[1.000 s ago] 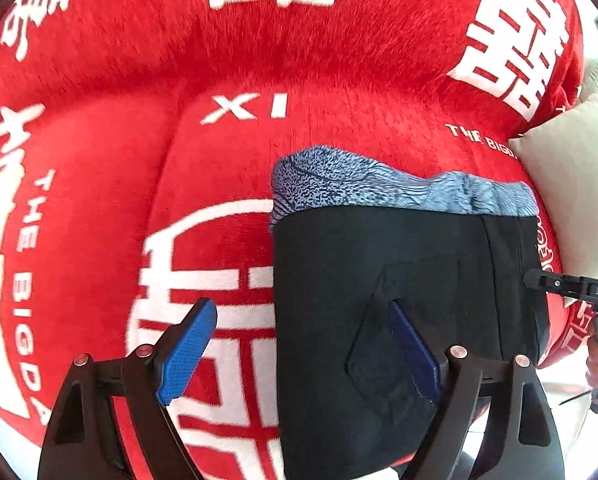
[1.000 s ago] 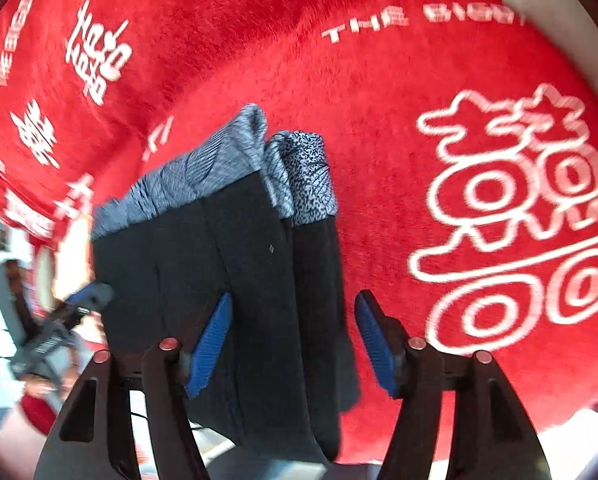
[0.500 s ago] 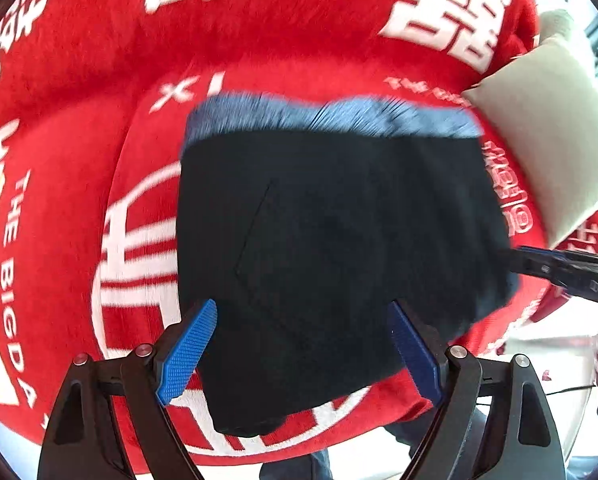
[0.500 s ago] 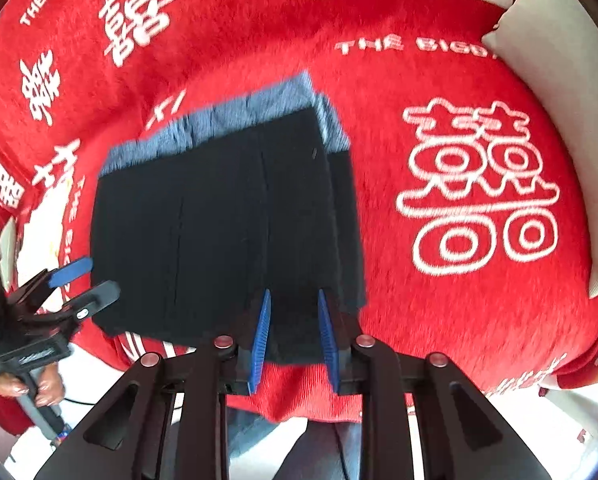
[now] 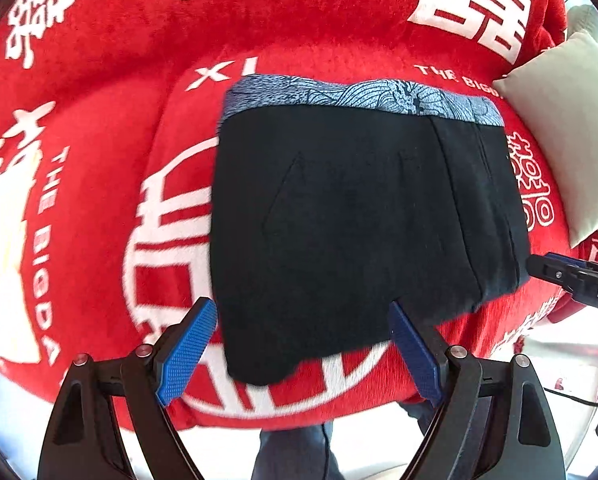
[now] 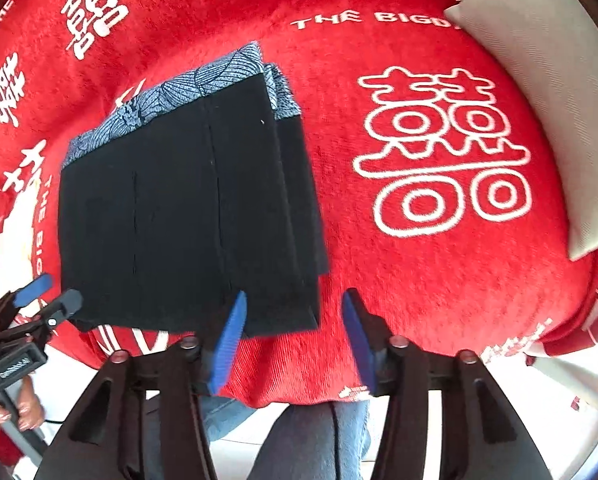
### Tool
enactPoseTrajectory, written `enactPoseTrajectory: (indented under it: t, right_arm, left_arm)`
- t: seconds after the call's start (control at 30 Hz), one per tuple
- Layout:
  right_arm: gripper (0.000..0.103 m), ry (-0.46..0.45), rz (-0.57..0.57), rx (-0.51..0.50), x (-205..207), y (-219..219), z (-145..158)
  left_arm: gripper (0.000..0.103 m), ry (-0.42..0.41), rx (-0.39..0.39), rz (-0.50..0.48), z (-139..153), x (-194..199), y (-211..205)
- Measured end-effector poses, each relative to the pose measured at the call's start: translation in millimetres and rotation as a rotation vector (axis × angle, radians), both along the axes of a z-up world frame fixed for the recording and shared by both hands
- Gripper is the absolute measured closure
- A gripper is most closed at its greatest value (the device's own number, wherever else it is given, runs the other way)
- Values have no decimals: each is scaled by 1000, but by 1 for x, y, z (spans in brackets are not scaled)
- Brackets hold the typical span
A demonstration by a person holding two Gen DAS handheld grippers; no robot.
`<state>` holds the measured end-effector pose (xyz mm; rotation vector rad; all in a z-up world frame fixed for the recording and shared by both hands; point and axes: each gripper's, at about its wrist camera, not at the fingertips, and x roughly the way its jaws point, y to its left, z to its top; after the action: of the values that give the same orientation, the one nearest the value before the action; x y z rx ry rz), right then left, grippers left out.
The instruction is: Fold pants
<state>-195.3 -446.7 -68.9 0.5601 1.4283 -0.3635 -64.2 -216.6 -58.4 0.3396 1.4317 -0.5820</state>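
The left gripper (image 5: 299, 354) has its fingers wide apart and holds nothing. The black pants (image 5: 359, 216) lie folded flat on the red blanket (image 5: 99, 160). The right gripper (image 6: 295, 344) has its fingers apart too, at the pants' near right corner. A pale pillow (image 6: 547, 80) sits far right.

The surface is covered by a red plush blanket (image 5: 339, 52) printed with white Chinese double-happiness characters (image 6: 445, 152), a large circular emblem (image 5: 171, 240) and the lettering "THE BIGDA". A pale grey-beige cushion (image 6: 555, 92) is laid on the blanket at its right side, also seen in the left wrist view (image 5: 567, 136). Beyond the blanket's near edge, a light, brightly lit floor (image 6: 539, 392) is visible. Bright, even lighting is present throughout.
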Motion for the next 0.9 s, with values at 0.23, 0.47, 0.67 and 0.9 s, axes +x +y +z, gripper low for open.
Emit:
enactPoseTrajectory:
  t: [0.23,0.47,0.67,0.9]
  right_arm:
    - [25,-12,-8,-32,-11,17,33]
    - [12,-59,-31,-82,-8,33,83]
    - [0,-35,30,-147,14,53,118]
    - [0,-39,21,-174,23,72,143]
  left_arm:
    - [0,-11,42,4,36,-13,8]
    - [0,-30,39,-20,73,-14,4]
    - [0,-64,39,-2,103,-14,4]
    - [0,-86,30,-1,123,-13,9]
